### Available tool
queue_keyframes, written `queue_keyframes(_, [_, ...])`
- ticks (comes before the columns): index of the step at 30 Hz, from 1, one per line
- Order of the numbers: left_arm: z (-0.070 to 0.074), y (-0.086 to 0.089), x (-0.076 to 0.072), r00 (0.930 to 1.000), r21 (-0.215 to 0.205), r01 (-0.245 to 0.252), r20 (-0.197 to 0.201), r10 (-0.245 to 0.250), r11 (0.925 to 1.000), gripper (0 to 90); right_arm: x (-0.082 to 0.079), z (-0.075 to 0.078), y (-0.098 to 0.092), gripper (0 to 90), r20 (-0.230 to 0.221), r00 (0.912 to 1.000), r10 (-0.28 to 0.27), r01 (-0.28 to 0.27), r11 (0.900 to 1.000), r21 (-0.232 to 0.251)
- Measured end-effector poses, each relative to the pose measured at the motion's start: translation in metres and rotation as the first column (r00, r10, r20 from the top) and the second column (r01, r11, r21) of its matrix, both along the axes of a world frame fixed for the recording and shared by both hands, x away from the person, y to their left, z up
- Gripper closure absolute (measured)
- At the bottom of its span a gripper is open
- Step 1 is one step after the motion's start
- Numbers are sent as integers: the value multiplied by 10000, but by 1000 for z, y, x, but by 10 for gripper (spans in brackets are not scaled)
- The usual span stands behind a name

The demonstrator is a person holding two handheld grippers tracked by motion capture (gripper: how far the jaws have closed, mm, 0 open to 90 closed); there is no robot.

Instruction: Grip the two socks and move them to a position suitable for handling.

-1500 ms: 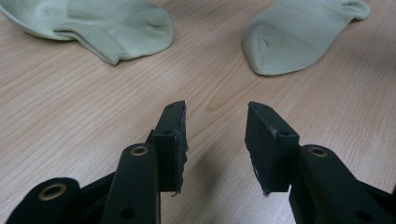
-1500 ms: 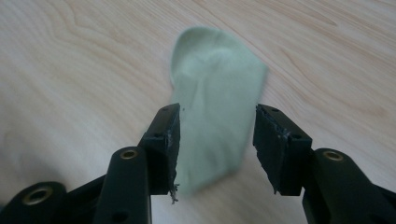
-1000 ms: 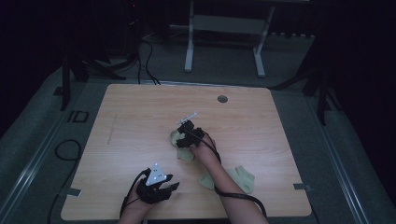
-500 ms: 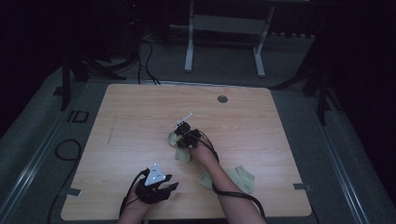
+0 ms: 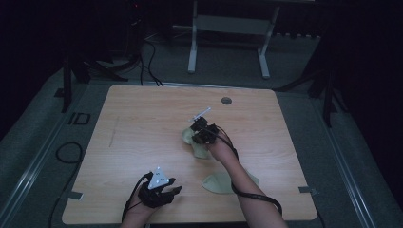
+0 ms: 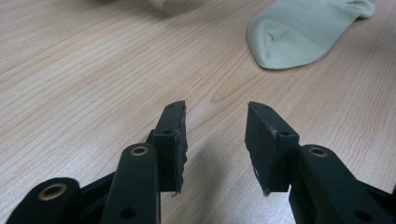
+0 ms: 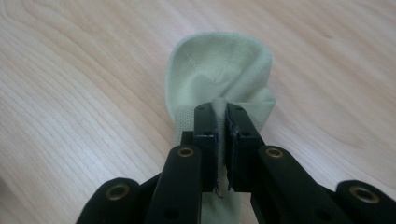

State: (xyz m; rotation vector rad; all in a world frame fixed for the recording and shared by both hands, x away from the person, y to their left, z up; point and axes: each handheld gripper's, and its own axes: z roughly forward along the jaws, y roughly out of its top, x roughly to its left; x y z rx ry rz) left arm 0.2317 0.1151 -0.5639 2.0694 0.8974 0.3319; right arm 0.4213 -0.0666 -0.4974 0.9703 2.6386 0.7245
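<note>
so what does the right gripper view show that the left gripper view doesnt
Right gripper view: the right gripper has just closed its jaws on a fold of a pale green sock, the cloth pinched between the pads and bunched above them.

Left gripper view: the left gripper with its jaws apart and nothing between them, over bare wood, and a second sock lying flat farther off.

Both: the light wooden table, black jaws rising from the bottom edge, and pale green sock fabric.

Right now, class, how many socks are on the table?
2. One sock sits mid-table, pinched in the right gripper. The other sock lies flat near the front edge, partly under the right forearm. None seems hidden.
</note>
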Motion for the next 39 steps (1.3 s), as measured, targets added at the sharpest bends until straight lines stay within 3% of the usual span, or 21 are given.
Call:
queue_keyframes(10, [-1, -2, 0, 10000, 11, -34, -15, 34, 10000, 580, -6, 29, -50, 844, 489, 9988, -87, 90, 9999, -65])
queue_keyframes(16, [-1, -3, 0, 10000, 12, -3, -14, 3, 10000, 580, -10, 33, -65, 843, 642, 9979, -115, 106, 9999, 132])
queue_keyframes(20, [-2, -4, 0, 10000, -29, 6, -58, -6, 10000, 580, -11, 17, -73, 843, 453, 9989, -81, 79, 10000, 52])
queue_keyframes(23, [-1, -3, -1, 9999, -362, 95, -56, -97, 9993, 580, -12, 7, -75, 842, 365, 9993, 13, -14, 10000, 34])
queue_keyframes(28, [-2, -9, 1, 9996, -275, 283, -14, -284, 9992, 580, -14, -22, -79, 837, -86, 9999, 130, -132, 9998, -157])
queue_keyframes(32, [-2, -12, 3, 9994, -262, 342, -26, -343, 9991, 580, -15, -30, -80, 832, -126, 9999, 43, -47, 9993, -371])
queue_keyframes(36, [3, -19, 8, 9985, -334, 527, 155, -522, 9981, 580, -14, -41, -85, 787, -339, 9993, 148, -161, 9991, -386])
queue_keyframes(39, [7, -22, 12, 9983, -282, 518, 269, -510, 9983, 581, -11, -40, -89, 684, -502, 9986, -156, 146, 9997, -204])
